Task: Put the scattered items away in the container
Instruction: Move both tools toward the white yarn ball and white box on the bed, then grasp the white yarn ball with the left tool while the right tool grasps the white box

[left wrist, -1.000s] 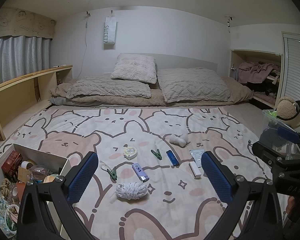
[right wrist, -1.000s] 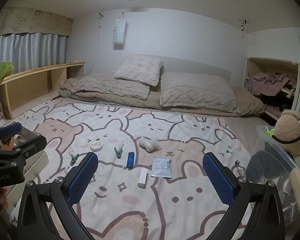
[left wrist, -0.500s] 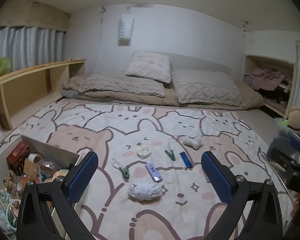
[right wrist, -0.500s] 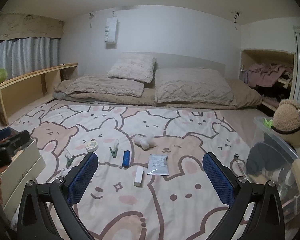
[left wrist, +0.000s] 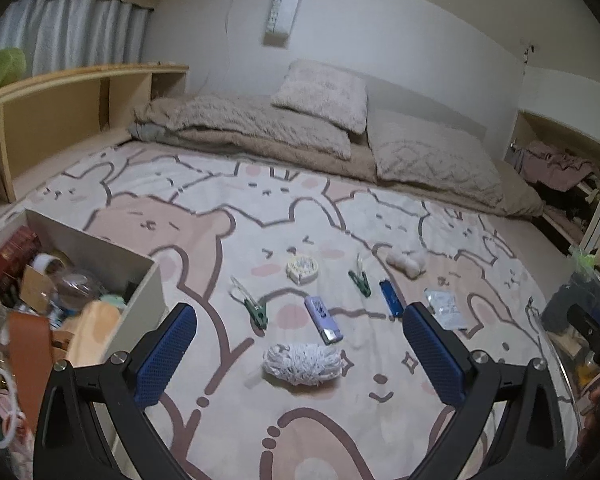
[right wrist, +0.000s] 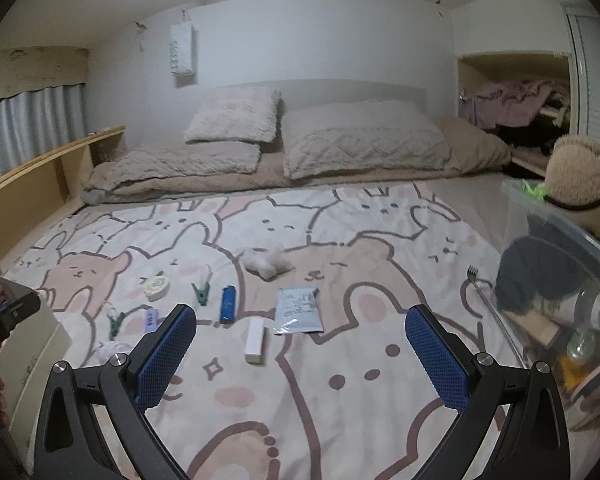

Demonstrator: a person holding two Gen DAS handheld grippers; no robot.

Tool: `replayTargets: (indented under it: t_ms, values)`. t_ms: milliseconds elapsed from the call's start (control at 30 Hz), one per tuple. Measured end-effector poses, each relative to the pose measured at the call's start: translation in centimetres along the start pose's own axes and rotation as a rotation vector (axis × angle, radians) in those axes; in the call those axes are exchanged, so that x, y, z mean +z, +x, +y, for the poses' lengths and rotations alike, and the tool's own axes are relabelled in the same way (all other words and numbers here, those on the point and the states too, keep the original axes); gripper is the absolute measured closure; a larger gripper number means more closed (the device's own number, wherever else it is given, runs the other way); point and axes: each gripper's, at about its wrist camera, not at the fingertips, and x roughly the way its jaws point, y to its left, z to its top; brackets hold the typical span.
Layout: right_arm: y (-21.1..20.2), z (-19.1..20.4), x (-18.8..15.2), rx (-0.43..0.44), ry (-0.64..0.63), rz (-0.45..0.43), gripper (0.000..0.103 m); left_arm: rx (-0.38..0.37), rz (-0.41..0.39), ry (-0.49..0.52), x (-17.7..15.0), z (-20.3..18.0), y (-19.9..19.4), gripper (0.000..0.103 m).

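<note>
Both grippers held above the bedspread (left wrist: 204, 240), jaws wide apart and empty, likely so the whole scatter stays in view before a first pick.

Left gripper (left wrist: 300, 350): yarn ball (left wrist: 302, 363) sits betw. the jaws, just ahead of the tips, so it looks like the easiest first grab. Purple lighter (left wrist: 323, 317) just beyond it, near centre. Green clip (left wrist: 253, 307) ahead toward the left jaw; a second clip (left wrist: 359, 277) and blue lighter (left wrist: 391, 298) ahead toward the right jaw. Tape reel (left wrist: 302, 268) further ahead, centred. Packet (left wrist: 445, 308) is just past the right jaw tip. White lump (left wrist: 406, 260) far ahead-right, maybe cloth or a toy, too blurred to say.

Box (left wrist: 96, 244) is just outside the left jaw, open-topped and already crowded, w/ the near wall facing the items: short carry from the pile, prob. why it's parked there.

Right gripper (right wrist: 300, 350): white stick (right wrist: 255, 339) betw. the jaws, ahead toward the left jaw; packet beyond it, roughly centred. Clear tub (right wrist: 540, 216) lies outside the right jaw.

Nothing picked yet; all items lie well apart, so single grabs should be clean.
</note>
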Motion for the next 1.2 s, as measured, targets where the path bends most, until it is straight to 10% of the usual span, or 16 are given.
replayTargets:
  t_ms: [433,1200]
  values:
    - [6.2,-2.2,-2.3,0.064,0.130,0.123,0.000,-0.006,0.185,0.015,-3.3,-0.6,7.1,0.000]
    - [15.4,2.3,-6.0,0.153,-0.049,0.334,0.000,0.046,0.327,0.031,-6.0,-0.8,13.7,0.000]
